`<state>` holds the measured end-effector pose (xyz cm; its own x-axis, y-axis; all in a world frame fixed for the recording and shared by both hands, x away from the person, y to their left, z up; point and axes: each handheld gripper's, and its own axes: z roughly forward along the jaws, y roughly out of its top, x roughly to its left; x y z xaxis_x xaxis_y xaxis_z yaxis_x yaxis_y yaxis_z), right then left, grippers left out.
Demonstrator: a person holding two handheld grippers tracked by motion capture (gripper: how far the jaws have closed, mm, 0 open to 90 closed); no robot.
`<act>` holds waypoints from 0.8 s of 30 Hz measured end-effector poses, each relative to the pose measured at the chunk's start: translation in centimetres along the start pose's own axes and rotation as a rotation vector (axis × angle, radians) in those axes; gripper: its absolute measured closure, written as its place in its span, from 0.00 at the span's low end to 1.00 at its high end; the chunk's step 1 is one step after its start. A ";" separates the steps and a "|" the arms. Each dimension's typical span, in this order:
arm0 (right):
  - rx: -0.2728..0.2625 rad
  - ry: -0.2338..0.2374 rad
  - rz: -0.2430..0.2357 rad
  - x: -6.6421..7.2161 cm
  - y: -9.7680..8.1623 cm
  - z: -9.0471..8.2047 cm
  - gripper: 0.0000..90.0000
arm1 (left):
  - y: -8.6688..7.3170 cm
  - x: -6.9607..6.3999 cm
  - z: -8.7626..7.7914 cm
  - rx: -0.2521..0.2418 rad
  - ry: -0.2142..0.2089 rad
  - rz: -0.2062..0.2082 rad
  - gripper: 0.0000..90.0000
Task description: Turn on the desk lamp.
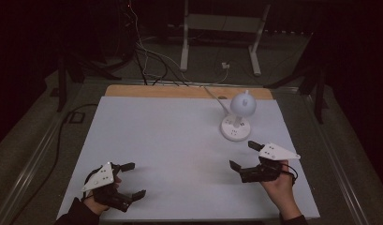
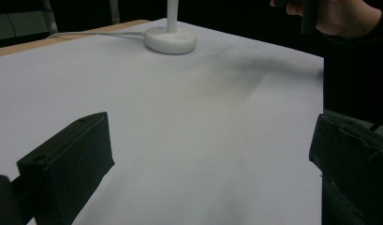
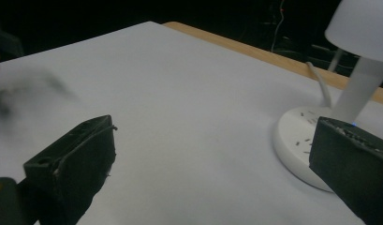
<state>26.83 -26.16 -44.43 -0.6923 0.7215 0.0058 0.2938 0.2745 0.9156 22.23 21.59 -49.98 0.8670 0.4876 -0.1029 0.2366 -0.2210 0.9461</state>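
Note:
A small white desk lamp [image 1: 238, 116] with a round base and dome shade stands at the back right of the white table sheet [image 1: 180, 140]; its base [image 2: 170, 39] and its shade [image 3: 362, 26] appear in the gripper views. My left gripper [image 1: 133, 179] hovers open near the front left edge, nothing between its jaws. My right gripper [image 1: 244, 154] is open at the front right, just short of the lamp base [image 3: 297, 140], holding nothing. A hand grips each tool.
A white cable [image 1: 212, 96] runs from the lamp over the wooden back edge [image 1: 180, 91]. Behind the table are floor cables [image 1: 147, 61] and a white metal stand [image 1: 222, 33]. Dark surroundings flank both sides.

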 end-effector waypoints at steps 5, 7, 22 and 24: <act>-0.002 -0.031 0.012 -0.7 0.2 0.3 0.00 | 0.0 0.0 0.0 -0.001 0.002 -0.001 0.00; 0.001 -0.040 0.022 -1.0 0.3 0.4 0.00 | 0.0 0.0 0.0 -0.002 0.002 0.001 0.00; -0.002 -0.143 0.091 -3.9 1.2 1.8 0.00 | 0.0 0.0 0.0 -0.005 0.004 -0.006 0.00; 0.000 -0.149 0.114 -4.4 1.2 2.2 0.00 | 0.0 0.0 0.0 -0.002 0.002 -0.005 0.00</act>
<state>31.69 -27.67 -44.22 -0.5490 0.8343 0.0499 0.3645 0.1853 0.9126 22.21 21.62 -49.94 0.8650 0.4903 -0.1066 0.2395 -0.2168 0.9464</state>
